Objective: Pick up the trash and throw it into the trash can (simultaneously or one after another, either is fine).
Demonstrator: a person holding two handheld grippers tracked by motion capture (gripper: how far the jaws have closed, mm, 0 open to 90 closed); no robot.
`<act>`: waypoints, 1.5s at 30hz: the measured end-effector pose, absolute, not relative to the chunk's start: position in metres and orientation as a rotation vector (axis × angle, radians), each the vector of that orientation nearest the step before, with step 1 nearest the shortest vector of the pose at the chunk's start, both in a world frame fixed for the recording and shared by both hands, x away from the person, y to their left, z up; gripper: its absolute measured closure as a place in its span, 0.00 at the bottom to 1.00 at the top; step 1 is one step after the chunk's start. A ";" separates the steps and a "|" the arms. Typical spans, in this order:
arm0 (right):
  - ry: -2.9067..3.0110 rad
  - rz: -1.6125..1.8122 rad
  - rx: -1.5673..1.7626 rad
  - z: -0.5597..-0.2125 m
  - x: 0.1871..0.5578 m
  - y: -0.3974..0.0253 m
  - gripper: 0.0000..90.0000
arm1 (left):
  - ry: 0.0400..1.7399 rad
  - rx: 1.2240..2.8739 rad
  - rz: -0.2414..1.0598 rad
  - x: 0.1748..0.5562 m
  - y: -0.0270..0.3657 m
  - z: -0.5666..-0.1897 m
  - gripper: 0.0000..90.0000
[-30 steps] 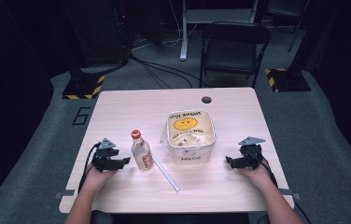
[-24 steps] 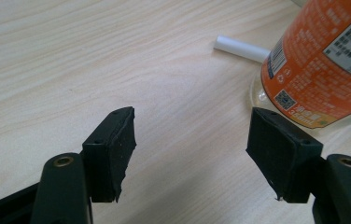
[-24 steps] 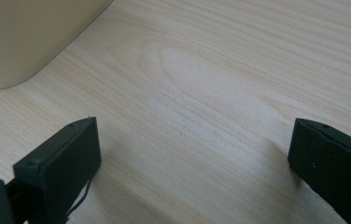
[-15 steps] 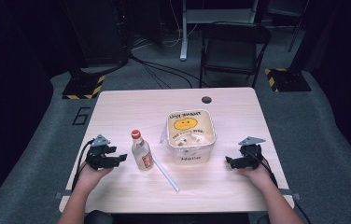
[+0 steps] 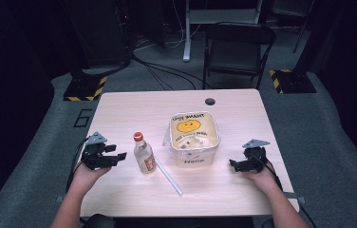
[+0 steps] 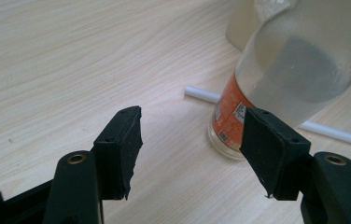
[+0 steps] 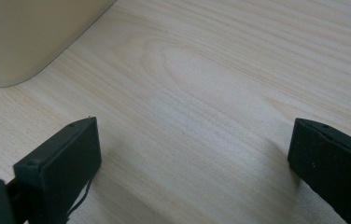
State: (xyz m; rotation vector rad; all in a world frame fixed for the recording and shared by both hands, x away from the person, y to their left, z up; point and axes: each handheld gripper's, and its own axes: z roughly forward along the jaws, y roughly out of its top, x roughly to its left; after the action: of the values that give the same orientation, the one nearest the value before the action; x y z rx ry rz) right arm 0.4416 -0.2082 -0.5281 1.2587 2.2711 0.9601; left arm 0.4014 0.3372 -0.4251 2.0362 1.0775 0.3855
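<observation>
From the high view, a small bottle (image 5: 144, 155) with a red cap stands upright on the table (image 5: 124, 114), left of a white tub (image 5: 194, 137); a white straw (image 5: 168, 176) lies slantwise just in front of the two, one end near the bottle's base; the left gripper (image 5: 117, 156) sits beside the bottle with its jaws pointing at it, apart from it, probably lined up for a grasp; the right gripper (image 5: 232, 165) rests near the tub's right front corner, aimed toward the tub, likely waiting its turn.

In the left gripper view, the left gripper (image 6: 190, 144) has its jaws spread wide with nothing between them; the bottle (image 6: 276, 88), clear with an orange label low on its body, stands just ahead and off toward the right jaw, so the hand seems to need a slight shift before closing; the straw (image 6: 201, 93) passes behind the bottle's foot.

In the right gripper view, the right gripper (image 7: 192, 154) is likewise spread and empty over bare table; the tub's (image 7: 29, 37) rounded corner sits ahead at upper left, clear of the jaws.
</observation>
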 end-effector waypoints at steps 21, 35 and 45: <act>2.272 0.962 1.258 -0.528 0.441 -0.208 0.02 | 0.991 1.999 0.364 0.391 0.323 -0.379 0.39; 2.273 0.962 1.258 -0.528 0.441 -0.208 0.02 | 0.896 2.031 0.354 0.391 0.298 -0.362 0.40; 2.274 0.963 1.256 -0.528 0.441 -0.208 0.02 | 0.879 2.034 0.340 0.397 0.287 -0.363 0.45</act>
State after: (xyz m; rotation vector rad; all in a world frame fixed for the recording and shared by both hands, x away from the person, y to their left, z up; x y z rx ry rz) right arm 0.4413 -0.2082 -0.5282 1.2559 2.2743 0.9630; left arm 0.3968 0.2867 -0.3627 2.0338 0.8794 0.3399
